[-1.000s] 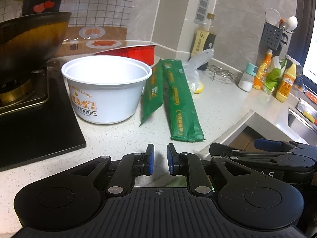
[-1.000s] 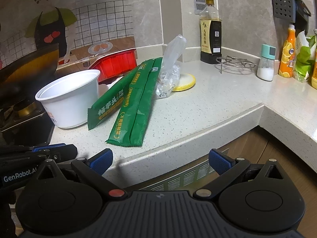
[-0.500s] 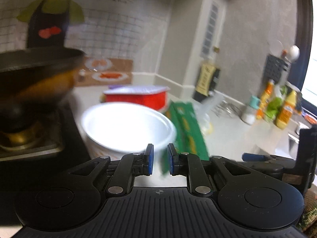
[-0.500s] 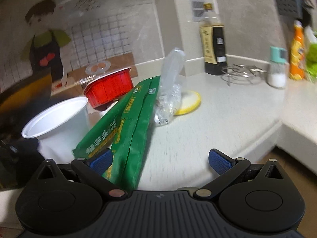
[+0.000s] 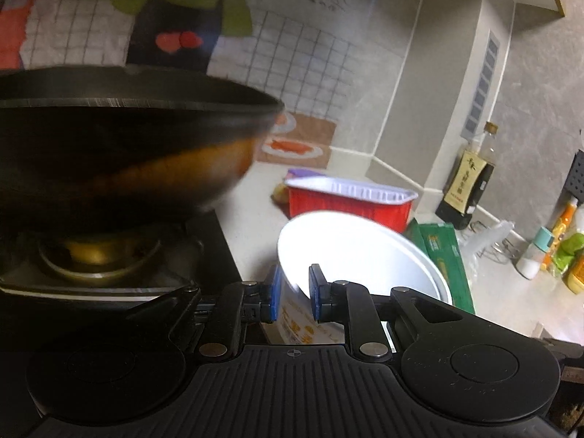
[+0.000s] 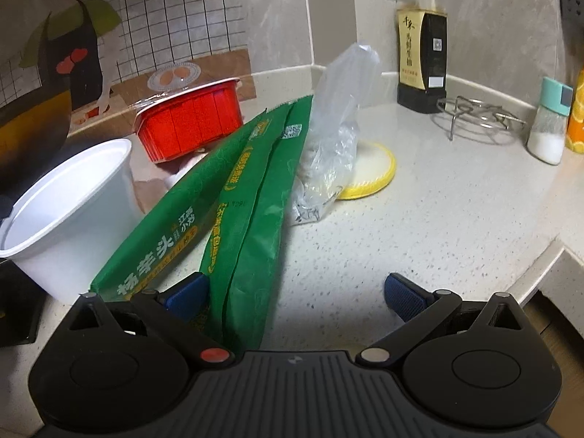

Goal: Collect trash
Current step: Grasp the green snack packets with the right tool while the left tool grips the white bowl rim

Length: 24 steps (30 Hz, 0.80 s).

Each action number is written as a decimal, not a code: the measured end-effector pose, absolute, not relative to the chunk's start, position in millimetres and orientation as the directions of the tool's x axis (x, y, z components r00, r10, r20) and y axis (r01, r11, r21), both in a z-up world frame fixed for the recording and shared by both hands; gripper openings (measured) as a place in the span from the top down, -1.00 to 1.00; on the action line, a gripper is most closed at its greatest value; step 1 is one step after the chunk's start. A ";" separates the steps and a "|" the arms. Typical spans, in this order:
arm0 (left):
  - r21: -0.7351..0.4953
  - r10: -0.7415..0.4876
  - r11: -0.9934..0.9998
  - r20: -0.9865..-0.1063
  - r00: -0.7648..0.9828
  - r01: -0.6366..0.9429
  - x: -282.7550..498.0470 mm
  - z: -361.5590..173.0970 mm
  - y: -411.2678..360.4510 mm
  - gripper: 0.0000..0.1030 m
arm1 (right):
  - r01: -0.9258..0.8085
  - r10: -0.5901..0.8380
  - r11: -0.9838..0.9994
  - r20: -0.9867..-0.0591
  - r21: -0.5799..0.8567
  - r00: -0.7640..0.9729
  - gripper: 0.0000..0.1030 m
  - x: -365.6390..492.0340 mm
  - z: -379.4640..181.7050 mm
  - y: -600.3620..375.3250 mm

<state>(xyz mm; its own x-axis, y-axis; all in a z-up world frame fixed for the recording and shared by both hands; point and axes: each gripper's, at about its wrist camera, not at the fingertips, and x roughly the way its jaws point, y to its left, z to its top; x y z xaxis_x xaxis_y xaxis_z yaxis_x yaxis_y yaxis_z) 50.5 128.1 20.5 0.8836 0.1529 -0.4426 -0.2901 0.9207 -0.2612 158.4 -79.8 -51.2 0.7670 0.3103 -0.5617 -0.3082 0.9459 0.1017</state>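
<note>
A white plastic bowl (image 5: 365, 252) stands on the counter by the stove; its near rim runs between the fingers of my left gripper (image 5: 294, 297), whose jaws stand a narrow gap apart, astride the rim. The bowl also shows in the right wrist view (image 6: 69, 211). Two long green wrappers (image 6: 233, 197) lie beside it, with a crumpled clear plastic bag (image 6: 335, 138) and a yellow lid (image 6: 376, 168) behind. A red foil-rimmed tray (image 6: 189, 120) sits at the back. My right gripper (image 6: 295, 292) is open and empty, with the near ends of the wrappers between its fingers.
A dark wok (image 5: 120, 146) sits on the black stove (image 5: 204, 241) at the left. A sauce bottle (image 6: 421, 40), a wire trivet (image 6: 478, 116) and a salt shaker (image 6: 549, 124) stand at the back right. The counter edge (image 6: 529, 281) curves at the right.
Both grippers have moved forward over the counter. The left has swung left to the bowl's rim; the right has come up to the green wrappers. Neither gripper's opening has changed.
</note>
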 end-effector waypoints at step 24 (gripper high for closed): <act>-0.348 0.023 0.918 -0.427 0.904 -0.188 38.6 12.0 126.2 0.51 | -0.360 0.314 0.932 -0.585 0.041 0.747 -1.00 172.8 -53.6 -82.7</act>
